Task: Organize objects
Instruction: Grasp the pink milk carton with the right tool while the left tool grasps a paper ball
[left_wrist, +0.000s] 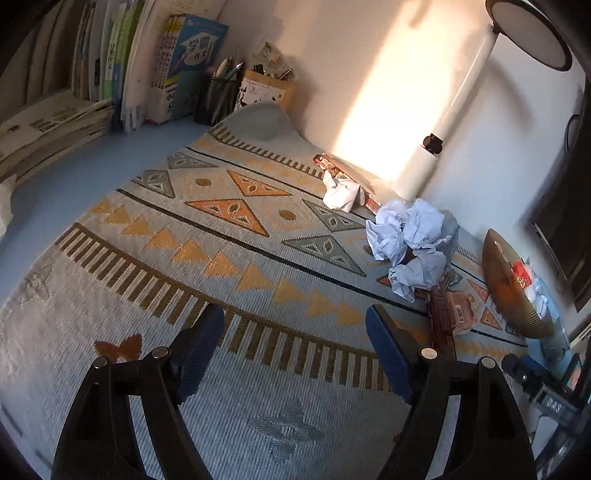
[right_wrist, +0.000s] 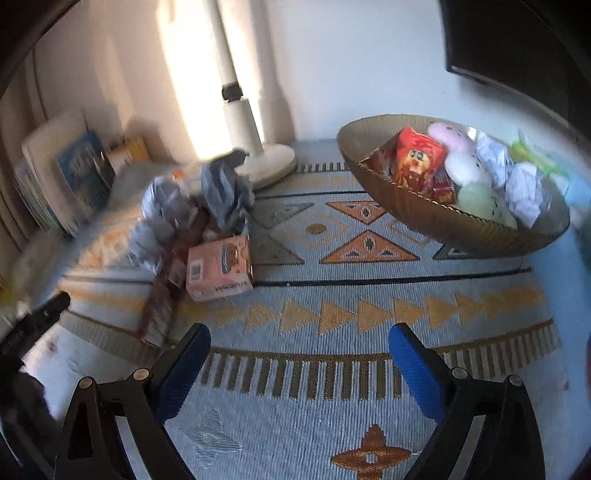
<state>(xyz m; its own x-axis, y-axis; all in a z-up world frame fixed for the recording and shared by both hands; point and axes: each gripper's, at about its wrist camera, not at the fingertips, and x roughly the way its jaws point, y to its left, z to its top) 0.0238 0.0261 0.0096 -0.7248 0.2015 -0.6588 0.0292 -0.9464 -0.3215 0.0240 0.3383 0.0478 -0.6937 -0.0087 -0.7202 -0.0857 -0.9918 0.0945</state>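
Pink box (right_wrist: 219, 267) lies flat, long axis parallel to mat stripes (right_wrist: 369, 282).

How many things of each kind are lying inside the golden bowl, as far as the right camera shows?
In the golden bowl, counting only what shows:
Red snack packets: 1
Soft round toys (pink, white, green): 3
Crumpled paper balls: 2
Total: 6. More may be hidden beneath.
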